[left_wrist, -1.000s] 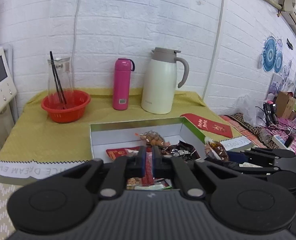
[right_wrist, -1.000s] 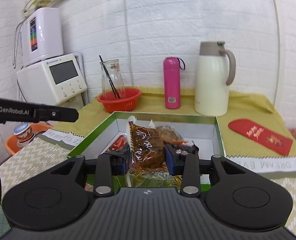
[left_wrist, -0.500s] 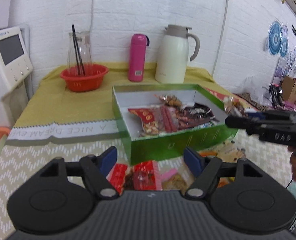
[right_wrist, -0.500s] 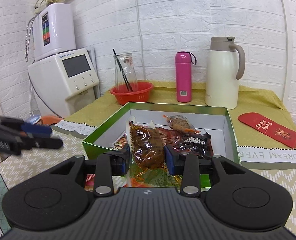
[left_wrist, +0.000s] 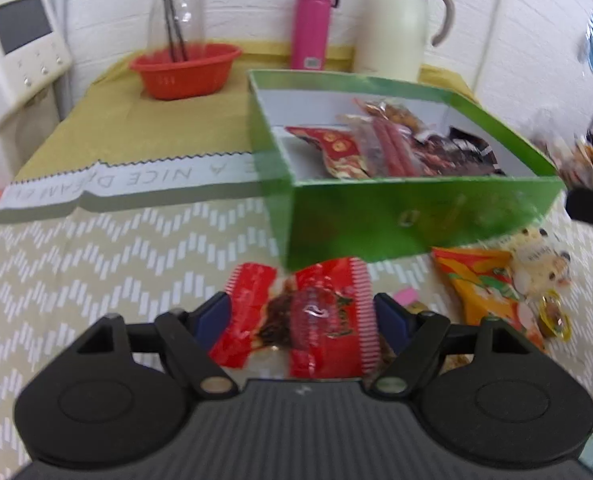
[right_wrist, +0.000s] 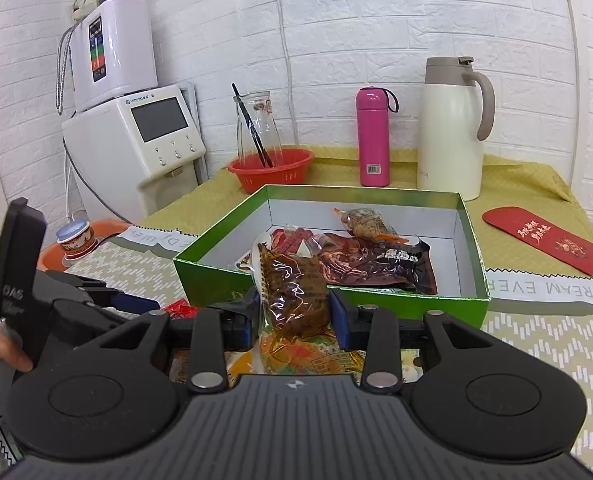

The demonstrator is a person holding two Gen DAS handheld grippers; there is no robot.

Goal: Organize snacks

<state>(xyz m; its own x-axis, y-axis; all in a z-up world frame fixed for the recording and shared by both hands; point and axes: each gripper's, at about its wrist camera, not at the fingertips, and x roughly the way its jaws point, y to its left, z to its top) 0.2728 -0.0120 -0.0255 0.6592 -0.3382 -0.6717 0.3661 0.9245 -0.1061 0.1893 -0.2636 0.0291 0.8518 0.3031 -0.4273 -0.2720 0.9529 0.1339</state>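
Bright, even indoor light; left wrist view motion-blurred, right wrist view sharp; fisheye bending at edges; soft shadows.

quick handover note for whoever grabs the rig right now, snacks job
Left gripper: jaws opening, either side of a red snack packet on the table in front of the green box; not gripped.
Right gripper: shut on a brown snack packet, held at the box's near wall.
Done: several snacks lie in the box.
Left: drop in the brown packet, grab the red one, then the orange packet and others beside the box.
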